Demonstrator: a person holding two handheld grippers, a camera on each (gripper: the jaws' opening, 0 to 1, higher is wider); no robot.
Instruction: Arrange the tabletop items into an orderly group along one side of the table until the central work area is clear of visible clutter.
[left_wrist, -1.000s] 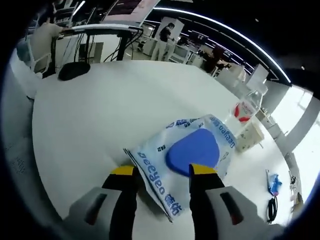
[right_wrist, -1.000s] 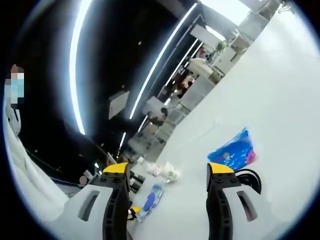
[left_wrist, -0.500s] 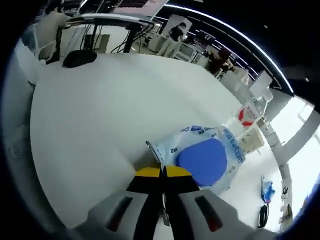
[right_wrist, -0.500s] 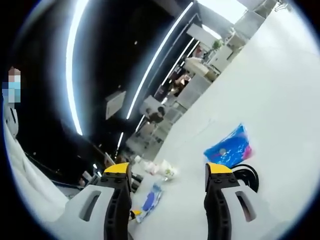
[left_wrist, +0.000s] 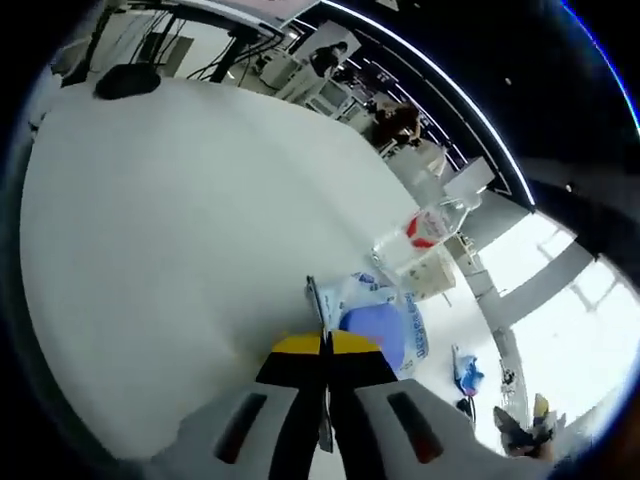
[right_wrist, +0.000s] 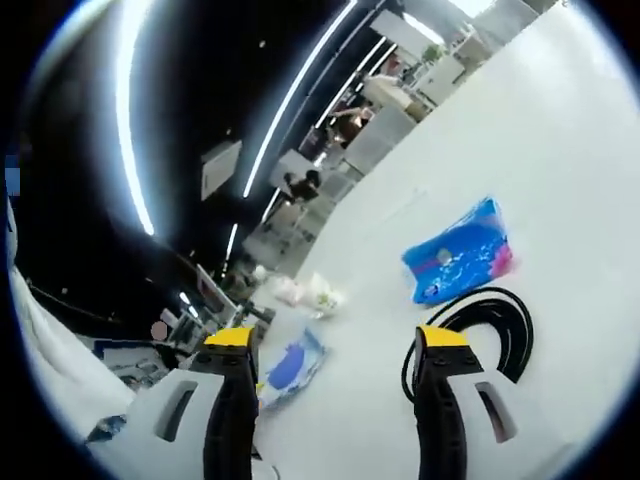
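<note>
- In the left gripper view, the left gripper (left_wrist: 326, 345) has its yellow-tipped jaws pressed together on the near edge of a white-and-blue printed pouch (left_wrist: 375, 315); the pinched edge itself is hidden between the jaws.
- The pouch is see-through, and a rounded blue object (left_wrist: 372, 330) shows inside it; what the object is cannot be made out.
- Just beyond the pouch a clear plastic bottle (left_wrist: 425, 228) with a red-and-white label lies tilted, beside a pale carton (left_wrist: 435, 272); whether either holds anything is not clear.
- These sit toward one side of the white worktop (left_wrist: 170, 220), whose broad middle is bare.
- In the right gripper view, the right gripper (right_wrist: 335, 345) holds its jaws wide apart, with nothing between them.
- A blue patterned packet (right_wrist: 458, 252) lies on the worktop, with a coiled black cable (right_wrist: 490, 325) near it, partly cut off behind the right jaw.
- The distant pouch and bottle are too small to read.
</note>
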